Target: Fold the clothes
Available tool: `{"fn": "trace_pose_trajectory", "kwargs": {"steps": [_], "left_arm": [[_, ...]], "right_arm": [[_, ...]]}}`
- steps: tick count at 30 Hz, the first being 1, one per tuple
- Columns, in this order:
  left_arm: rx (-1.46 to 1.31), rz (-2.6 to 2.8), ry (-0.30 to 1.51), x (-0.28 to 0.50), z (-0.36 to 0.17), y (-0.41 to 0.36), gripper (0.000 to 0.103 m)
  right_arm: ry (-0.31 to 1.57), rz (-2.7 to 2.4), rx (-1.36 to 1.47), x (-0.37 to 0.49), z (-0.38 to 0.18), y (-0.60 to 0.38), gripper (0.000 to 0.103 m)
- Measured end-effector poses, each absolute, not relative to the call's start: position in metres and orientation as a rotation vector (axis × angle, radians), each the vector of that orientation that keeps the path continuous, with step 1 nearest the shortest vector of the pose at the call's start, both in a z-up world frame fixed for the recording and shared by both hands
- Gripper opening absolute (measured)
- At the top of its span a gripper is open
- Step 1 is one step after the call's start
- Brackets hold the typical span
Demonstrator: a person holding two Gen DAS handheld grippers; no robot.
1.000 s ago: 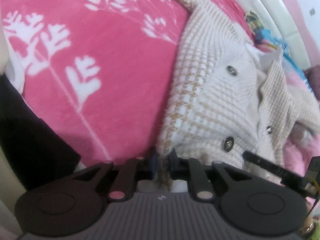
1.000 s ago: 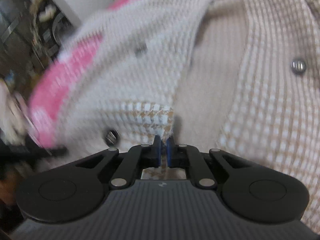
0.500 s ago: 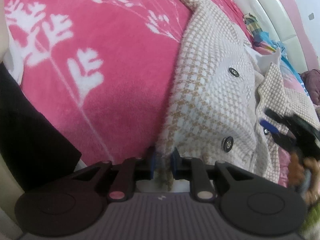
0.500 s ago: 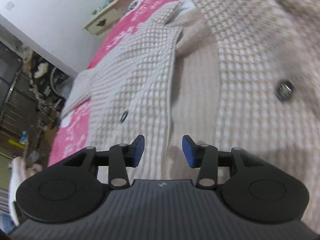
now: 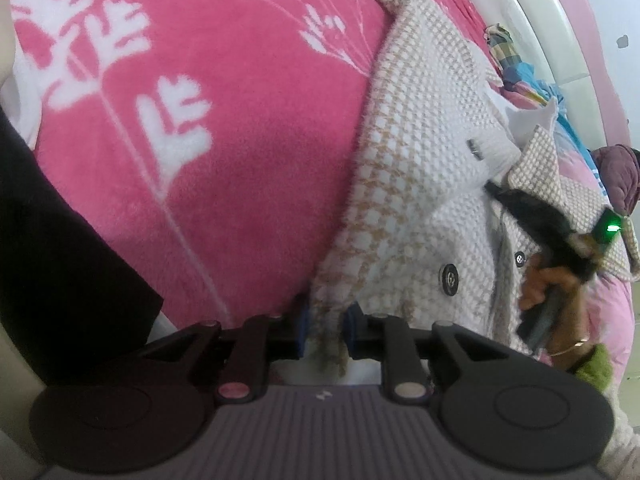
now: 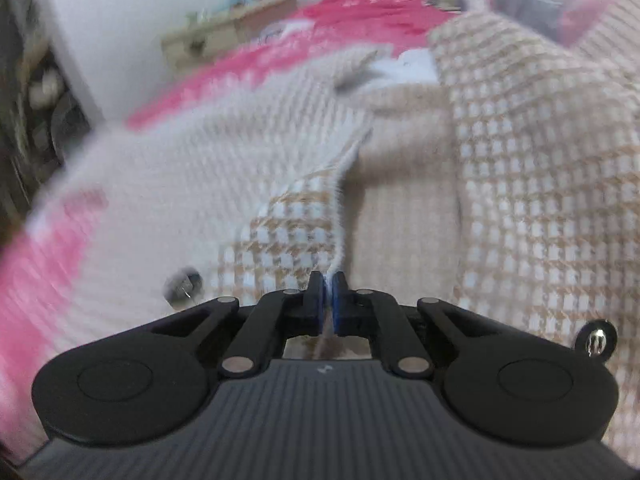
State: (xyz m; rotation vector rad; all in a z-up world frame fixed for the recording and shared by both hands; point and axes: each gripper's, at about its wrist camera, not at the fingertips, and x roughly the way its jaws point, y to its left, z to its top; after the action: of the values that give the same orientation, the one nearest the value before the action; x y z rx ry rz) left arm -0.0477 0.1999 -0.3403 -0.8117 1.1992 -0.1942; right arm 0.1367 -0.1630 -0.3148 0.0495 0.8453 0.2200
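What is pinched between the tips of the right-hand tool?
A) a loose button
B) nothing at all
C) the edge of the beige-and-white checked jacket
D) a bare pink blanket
C: in the right wrist view the right gripper has its blue pads closed on the thin front edge of the checked jacket, which runs up from between them.

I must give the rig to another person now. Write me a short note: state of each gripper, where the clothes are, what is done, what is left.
Left gripper: jaws opening slightly, fringed hem corner of the checked jacket between the pads, which look to be touching it.
Right gripper: shut on the jacket's front edge.
Jacket lies unbuttoned on the pink blanket, lining showing between the front panels.
Done: both edges gripped.
Left: probably close the front panels, then fold; no fold is visible yet.
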Motion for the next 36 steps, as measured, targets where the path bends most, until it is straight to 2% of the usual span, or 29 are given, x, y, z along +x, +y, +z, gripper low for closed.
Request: {"fn": "trace_pose_trajectory", "kwargs": {"steps": [2,3,6,9,12,14,15,17,20,27,29,30,34,36], "left_arm": [[-0.812,-0.194,1.199,-0.048,-0.340,0.201,0.020],[-0.813,-0.193,1.199,-0.049,-0.341,0.201,0.021],[-0.821,-0.193,1.195,-0.048,-0.342,0.200,0.021],[-0.832,-0.200,1.190,-0.048,-0.342,0.200,0.023],[-0.840,-0.209,1.185,-0.047,-0.341,0.199,0.029],[-0.844,-0.207,1.187,-0.047,-0.338,0.198,0.035],[-0.837,-0.197,1.187,-0.048,-0.335,0.198,0.037],[-0.807,-0.176,1.170,-0.050,-0.324,0.196,0.051],[-0.765,-0.179,1.121,-0.044,-0.309,0.192,0.055],[-0.694,-0.099,1.106,0.010,-0.313,0.177,0.050],[-0.573,-0.085,1.111,0.021,-0.311,0.166,0.040],[-0.510,-0.077,1.115,0.023,-0.310,0.159,0.038],[-0.389,-0.049,1.114,0.025,-0.300,0.145,0.037],[-0.379,-0.024,1.111,0.024,-0.293,0.143,0.040]], "right_arm": [[0.822,0.183,0.009,0.132,-0.308,-0.160,0.009],[0.808,0.162,-0.009,0.129,-0.304,-0.159,0.015],[0.717,0.124,0.010,0.101,-0.275,-0.167,0.019],[0.728,0.292,0.092,0.064,-0.256,-0.160,0.019],[0.839,0.486,0.080,0.029,-0.264,-0.140,0.017],[1.025,0.442,0.056,0.022,-0.297,-0.130,0.015],[1.036,0.401,0.090,0.014,-0.305,-0.135,0.013],[1.023,0.339,0.166,0.001,-0.311,-0.144,0.013],[1.001,0.305,0.161,-0.013,-0.312,-0.144,0.013],[0.892,0.323,0.085,-0.034,-0.311,-0.146,0.014],[0.889,0.328,0.099,-0.040,-0.304,-0.153,0.015],[0.890,0.331,0.114,-0.040,-0.304,-0.155,0.015],[0.919,0.326,0.197,-0.041,-0.305,-0.166,0.015],[0.946,0.324,0.230,-0.041,-0.305,-0.171,0.015]]}}
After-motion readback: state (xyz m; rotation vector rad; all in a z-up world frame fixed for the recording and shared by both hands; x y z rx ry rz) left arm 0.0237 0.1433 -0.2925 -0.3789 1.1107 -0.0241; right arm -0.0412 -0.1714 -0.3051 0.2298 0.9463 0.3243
